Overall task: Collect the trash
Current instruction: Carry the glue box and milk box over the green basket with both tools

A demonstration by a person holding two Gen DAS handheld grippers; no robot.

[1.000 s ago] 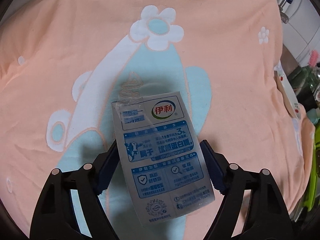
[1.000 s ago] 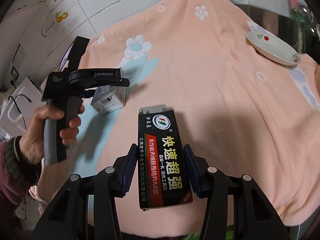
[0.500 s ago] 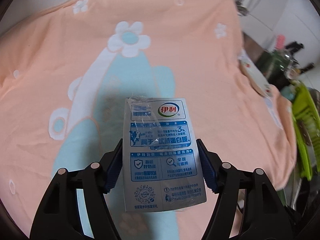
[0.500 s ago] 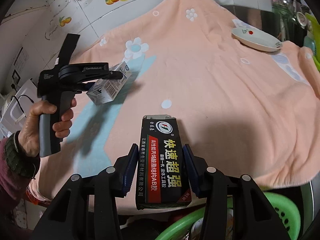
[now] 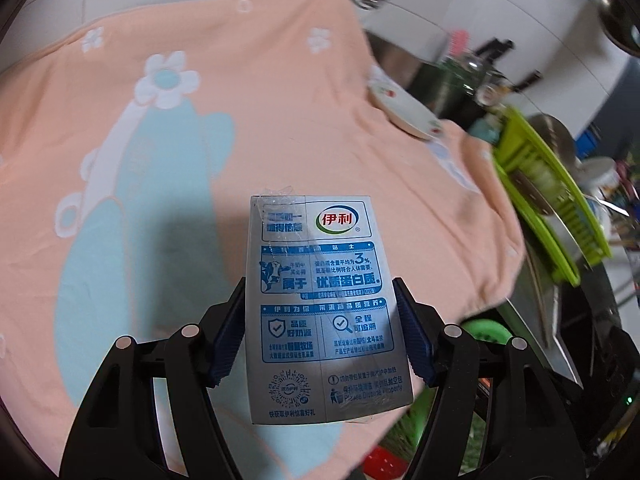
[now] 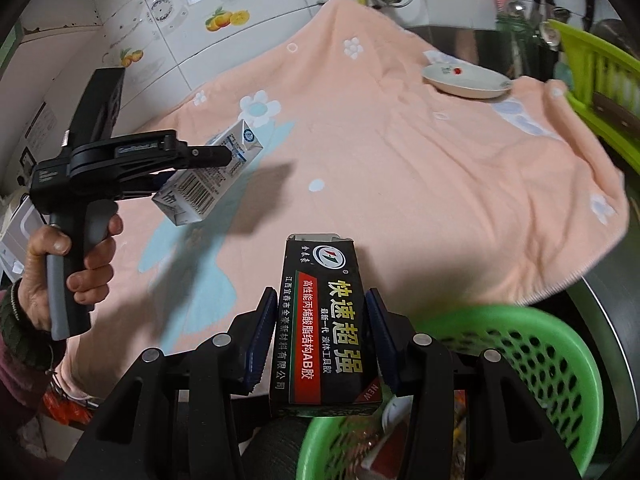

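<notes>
A peach towel (image 6: 400, 168) with white and pale-blue flowers covers the whole counter. Just past its near edge, in the right wrist view, stands a green perforated plastic basket (image 6: 532, 344) with wrappers inside, and a lime-green dish rack (image 5: 544, 200) stands off the towel's right side. A white saucer (image 6: 466, 80) with a small red motif rests on the towel's far right corner. The left gripper (image 5: 320, 320) pinches a silver-blue milk carton (image 5: 320, 304) by its sides and holds it clear above the towel; a hand (image 6: 68, 264) grips that tool's handle. The right gripper (image 6: 322, 334) clamps a black adhesive box (image 6: 326, 320) between its blue pads, the box's low end over the basket's rim
</notes>
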